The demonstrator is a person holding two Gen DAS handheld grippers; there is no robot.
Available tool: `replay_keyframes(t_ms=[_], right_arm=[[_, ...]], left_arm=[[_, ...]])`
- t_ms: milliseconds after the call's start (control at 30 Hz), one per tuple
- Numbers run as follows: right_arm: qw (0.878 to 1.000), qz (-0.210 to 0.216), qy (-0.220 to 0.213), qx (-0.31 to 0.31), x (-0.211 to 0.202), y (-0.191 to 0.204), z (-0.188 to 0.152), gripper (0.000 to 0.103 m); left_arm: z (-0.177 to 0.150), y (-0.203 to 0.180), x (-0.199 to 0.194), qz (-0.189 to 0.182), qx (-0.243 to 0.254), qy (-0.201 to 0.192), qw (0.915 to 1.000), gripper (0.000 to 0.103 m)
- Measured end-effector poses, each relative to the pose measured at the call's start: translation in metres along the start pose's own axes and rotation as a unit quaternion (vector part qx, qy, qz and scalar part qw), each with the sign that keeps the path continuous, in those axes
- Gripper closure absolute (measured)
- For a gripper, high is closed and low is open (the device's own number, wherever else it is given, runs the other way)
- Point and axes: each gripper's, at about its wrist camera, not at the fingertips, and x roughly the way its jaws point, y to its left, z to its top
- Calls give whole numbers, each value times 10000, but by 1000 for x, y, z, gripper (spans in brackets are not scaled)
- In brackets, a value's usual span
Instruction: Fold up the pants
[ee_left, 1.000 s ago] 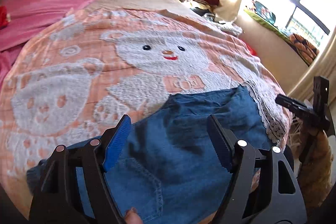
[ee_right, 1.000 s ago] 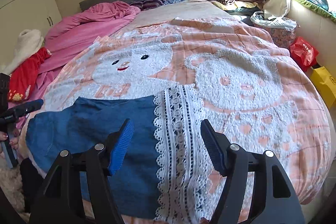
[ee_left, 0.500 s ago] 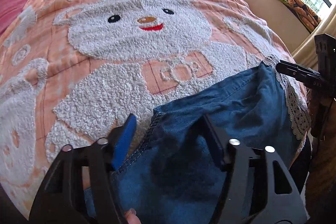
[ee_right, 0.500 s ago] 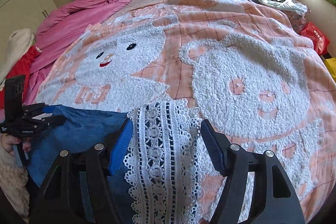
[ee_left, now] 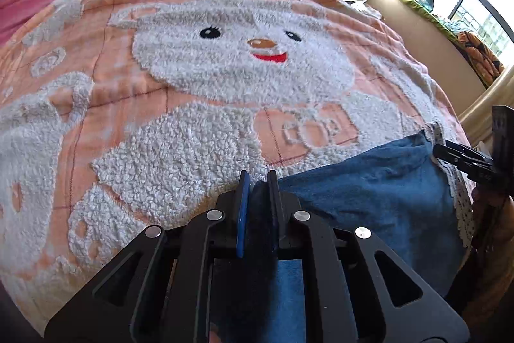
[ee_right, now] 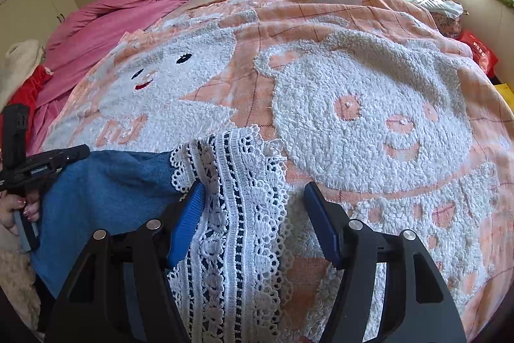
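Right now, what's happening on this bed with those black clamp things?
A person holding a clamp tool in each hand is folding blue denim pants on a peach teddy-bear blanket. The left gripper has its jaws shut on the denim edge. The right gripper has its jaws open around the white lace hem.

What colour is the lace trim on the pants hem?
White, with dark blue showing through its openwork; the lace trim shows best in the right wrist view.

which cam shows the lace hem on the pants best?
Right wrist. The lace hem fills the frame centre, running between the open right gripper fingers, pattern sharp. The left wrist view shows it only as a thin strip at the far edge of the pants, beside the right gripper.
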Motion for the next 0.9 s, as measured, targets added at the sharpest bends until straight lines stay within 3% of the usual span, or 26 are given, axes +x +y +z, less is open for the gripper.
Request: replay_keyframes(t_ms=[133, 233, 300, 367, 400, 467, 533, 600, 767, 867, 900], right_arm=[[9992, 361, -126, 152, -13, -2, 6, 40], [9991, 345, -236, 89, -18, -2, 20, 40], [9987, 471, -168, 119, -11, -4, 29, 40], [9976, 677, 39, 121, 2, -6, 35, 42], [9964, 809, 233, 120, 12, -7, 36, 57], [9954, 886, 355, 51, 22, -8, 32, 71], [9952, 962, 171, 80, 14, -11, 29, 75], [9958, 906, -53, 108, 2, -13, 28, 75], [9992, 216, 66, -325, 18, -3, 28, 74], [9985, -13, 31, -544, 20, 2, 28, 69], [9983, -58, 18, -572, 17, 4, 28, 64]], left_arm=[[-1, -4, -12, -40, 77, -183, 9998, 98], [1, -13, -37, -54, 143, -477, 9987, 96], [2, -24, -51, -173, 200, -643, 9976, 91], [-1, -36, -52, -344, 274, -562, 9974, 86], [-4, -43, -50, -397, 355, -479, 9974, 85], [-12, -55, -39, -319, 582, -305, 9973, 85], [-20, -55, -25, 34, 666, -157, 9976, 85], [-24, -49, -14, 266, 638, -44, 9976, 85], [-26, -42, -7, 182, 461, -34, 9988, 85], [-26, -40, -7, 126, 390, -47, 9991, 85], [-26, -40, -7, 130, 390, -52, 9991, 85]])
